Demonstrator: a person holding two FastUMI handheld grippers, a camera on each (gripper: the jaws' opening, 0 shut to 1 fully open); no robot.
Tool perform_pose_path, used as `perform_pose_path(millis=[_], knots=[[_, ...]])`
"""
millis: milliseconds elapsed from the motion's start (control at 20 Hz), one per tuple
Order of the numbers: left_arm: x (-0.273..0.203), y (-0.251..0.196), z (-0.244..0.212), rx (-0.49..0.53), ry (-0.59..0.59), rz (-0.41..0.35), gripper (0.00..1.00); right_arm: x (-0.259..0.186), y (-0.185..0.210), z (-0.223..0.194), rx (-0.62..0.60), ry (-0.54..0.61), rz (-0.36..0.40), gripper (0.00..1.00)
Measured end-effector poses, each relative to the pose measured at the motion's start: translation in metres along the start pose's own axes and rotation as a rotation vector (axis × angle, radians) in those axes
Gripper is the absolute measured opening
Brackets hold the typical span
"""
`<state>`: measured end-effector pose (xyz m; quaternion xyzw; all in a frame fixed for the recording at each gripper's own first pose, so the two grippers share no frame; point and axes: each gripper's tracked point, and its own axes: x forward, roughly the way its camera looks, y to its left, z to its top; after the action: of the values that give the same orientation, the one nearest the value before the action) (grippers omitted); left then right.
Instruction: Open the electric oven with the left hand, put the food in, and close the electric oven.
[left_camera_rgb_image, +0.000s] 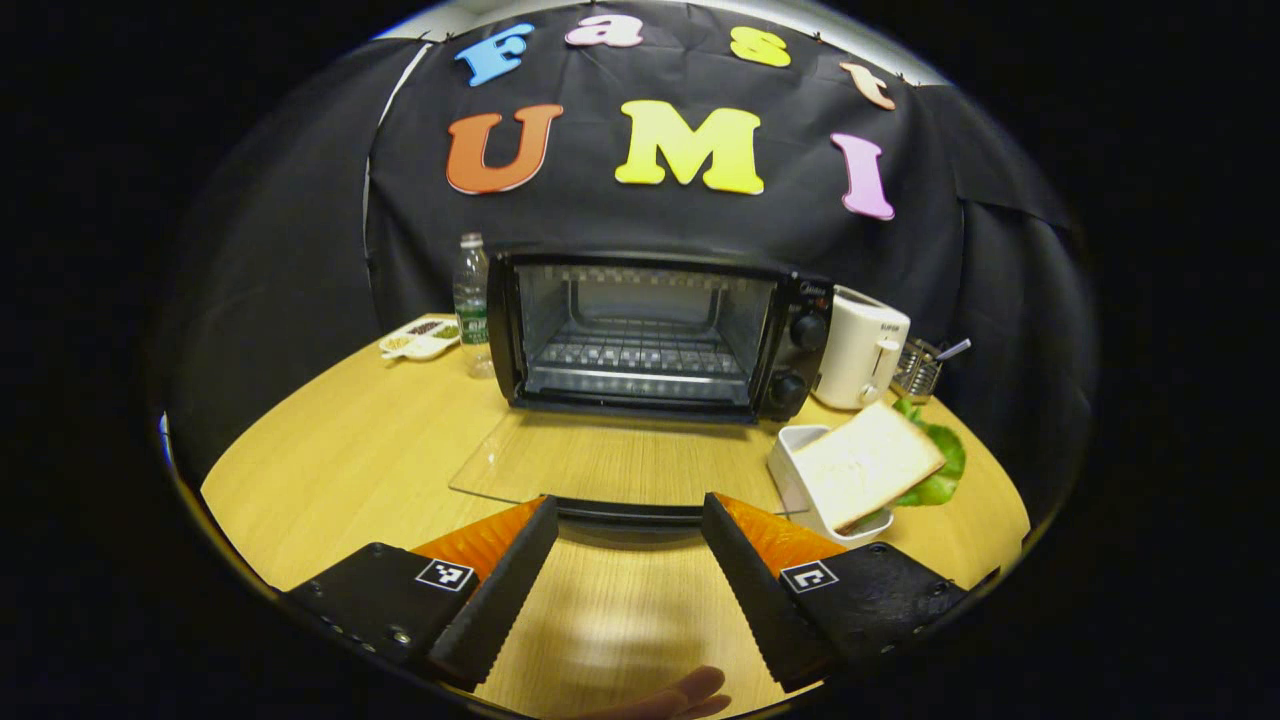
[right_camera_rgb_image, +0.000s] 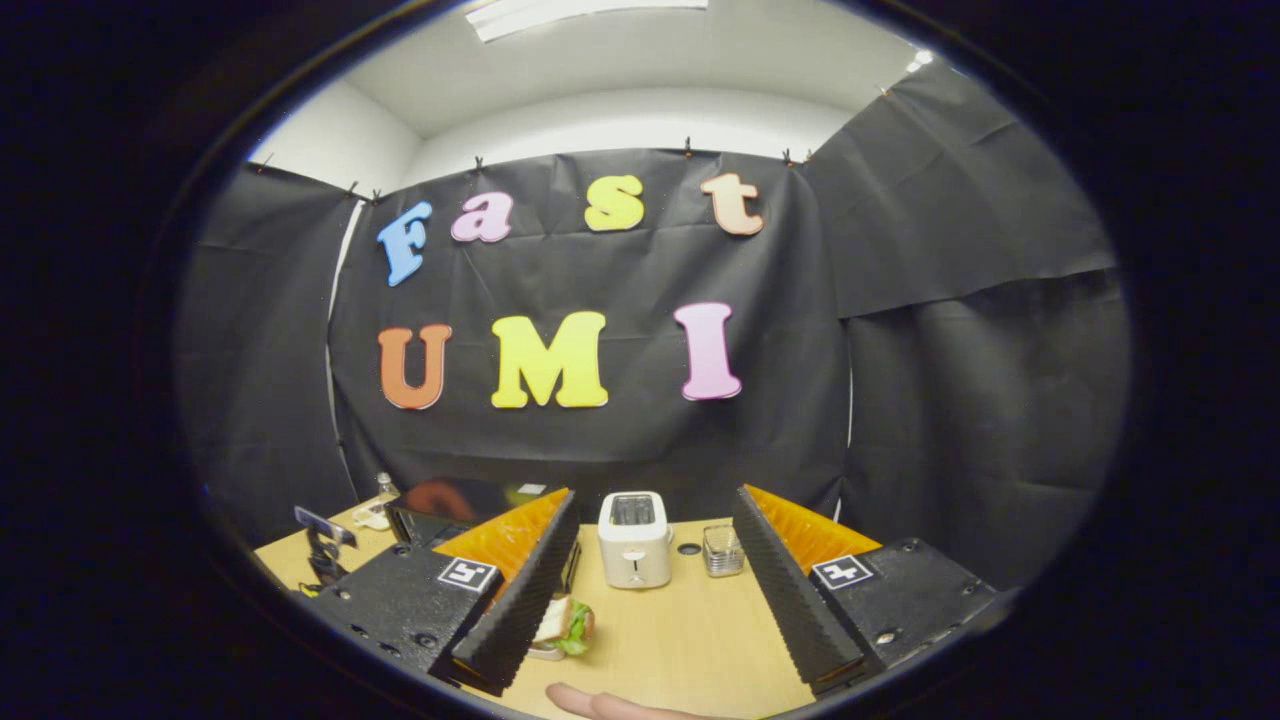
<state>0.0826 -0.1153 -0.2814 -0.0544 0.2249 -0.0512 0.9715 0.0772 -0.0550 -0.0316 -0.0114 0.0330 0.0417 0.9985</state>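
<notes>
Dim overhead light — edges warped, perhaps soft

Table (left_camera_rgb_image: 330, 450) layout, left gripper view. The electric oven (left_camera_rgb_image: 660, 335) stands at the far centre, its door (left_camera_rgb_image: 610, 465) lying open and flat on the near side. Left of the oven stand a bottle (left_camera_rgb_image: 472, 300) and a divided dish (left_camera_rgb_image: 420, 340); right of it, a toaster (left_camera_rgb_image: 860, 350) and, farther right, a wire basket (left_camera_rgb_image: 918, 370). Near right of the door, a bread slice (left_camera_rgb_image: 865, 462) lies over a tray (left_camera_rgb_image: 790, 470), on lettuce (left_camera_rgb_image: 945, 470).
</notes>
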Motion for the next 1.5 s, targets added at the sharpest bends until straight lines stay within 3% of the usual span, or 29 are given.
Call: perform_pose_path(millis=[300, 600, 650, 700, 750, 1050, 1200, 1250, 1350, 1400, 1450, 1500], knots=[[-0.073, -0.011, 0.093, -0.018, -0.19, -0.07, 0.95, 0.054, -0.001, -0.038, 0.043, 0.146, 0.03, 1.0], [-0.137, 0.006, 0.171, 0.033, -0.413, 0.006, 0.94, 0.11, 0.021, -0.117, 0.108, 0.426, 0.173, 1.0], [-0.146, 0.006, 0.182, 0.026, -0.44, 0.007, 0.94, 0.116, 0.025, -0.131, 0.13, 0.482, 0.196, 0.9], [-0.154, 0.006, 0.19, 0.018, -0.462, 0.006, 0.94, 0.123, 0.03, -0.148, 0.152, 0.548, 0.22, 1.0], [-0.162, 0.008, 0.197, 0.014, -0.481, 0.003, 0.94, 0.127, 0.034, -0.165, 0.177, 0.613, 0.24, 1.0], [-0.181, 0.018, 0.203, 0.046, -0.493, 0.045, 0.95, 0.132, 0.08, -0.245, 0.36, 0.98, 0.437, 0.99], [-0.186, 0.023, 0.203, 0.048, -0.499, 0.06, 0.95, 0.137, 0.091, -0.262, 0.385, 1.062, 0.492, 0.98], [-0.185, 0.023, 0.2, 0.046, -0.495, 0.057, 0.95, 0.139, 0.093, -0.267, 0.385, 1.079, 0.502, 0.86], [-0.185, 0.024, 0.198, 0.06, -0.494, 0.061, 0.95, 0.144, 0.097, -0.275, 0.39, 1.108, 0.518, 0.86], [-0.186, 0.025, 0.2, 0.07, -0.513, 0.069, 0.95, 0.146, 0.099, -0.279, 0.395, 1.128, 0.523, 0.98], [-0.186, 0.024, 0.202, 0.079, -0.525, 0.068, 0.95, 0.145, 0.101, -0.285, 0.399, 1.151, 0.53, 0.84], [-0.189, 0.02, 0.2, 0.097, -0.528, 0.055, 0.95, 0.144, 0.103, -0.29, 0.407, 1.175, 0.537, 0.96]])
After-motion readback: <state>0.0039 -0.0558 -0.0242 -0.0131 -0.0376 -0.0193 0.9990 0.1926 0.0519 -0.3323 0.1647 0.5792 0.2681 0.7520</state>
